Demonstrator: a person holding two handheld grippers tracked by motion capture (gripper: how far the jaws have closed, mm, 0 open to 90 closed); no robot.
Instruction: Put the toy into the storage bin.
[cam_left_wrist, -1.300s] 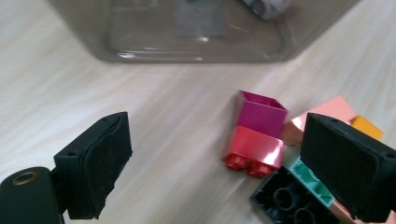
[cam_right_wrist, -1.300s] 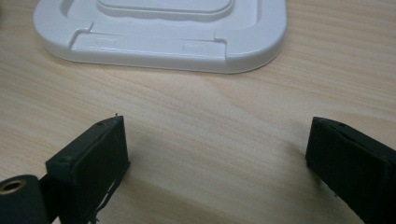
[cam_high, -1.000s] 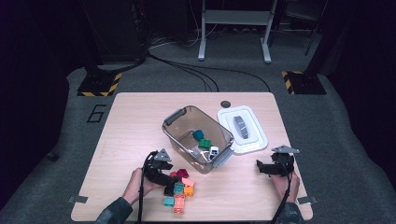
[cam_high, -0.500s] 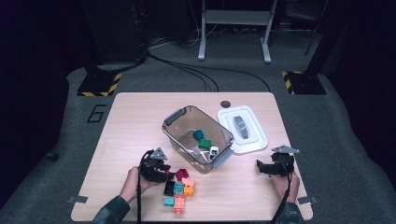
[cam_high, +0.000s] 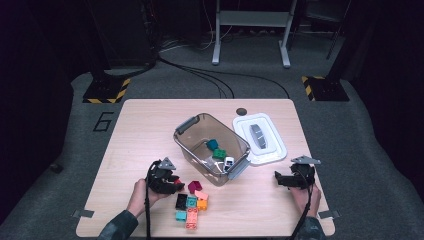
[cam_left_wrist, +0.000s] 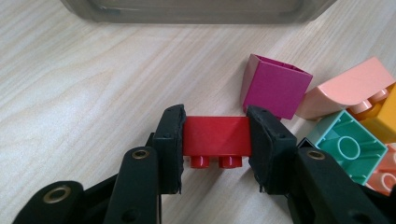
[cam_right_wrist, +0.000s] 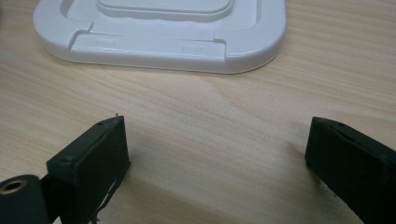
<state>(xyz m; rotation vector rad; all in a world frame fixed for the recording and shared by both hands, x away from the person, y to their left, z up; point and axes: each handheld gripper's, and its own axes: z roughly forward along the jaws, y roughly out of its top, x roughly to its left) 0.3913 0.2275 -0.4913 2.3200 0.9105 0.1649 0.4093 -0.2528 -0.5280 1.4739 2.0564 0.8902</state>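
Note:
My left gripper is shut on a small red brick, studs facing me, low over the wooden table; its jaws have just been closing with the brick between them. In the high view this gripper sits left of a loose pile of bricks. A magenta brick lies just beyond the red one. At the table's right, my right gripper rests with its jaws open and nothing between them.
A clear grey bin with green bricks and a white one inside stands mid-table. Its white lid lies to its right, just beyond my right gripper. Pink and teal bricks crowd the left gripper's right.
The left gripper's jaws have closed onto the red brick beside the pile. The right gripper has stayed where it was.

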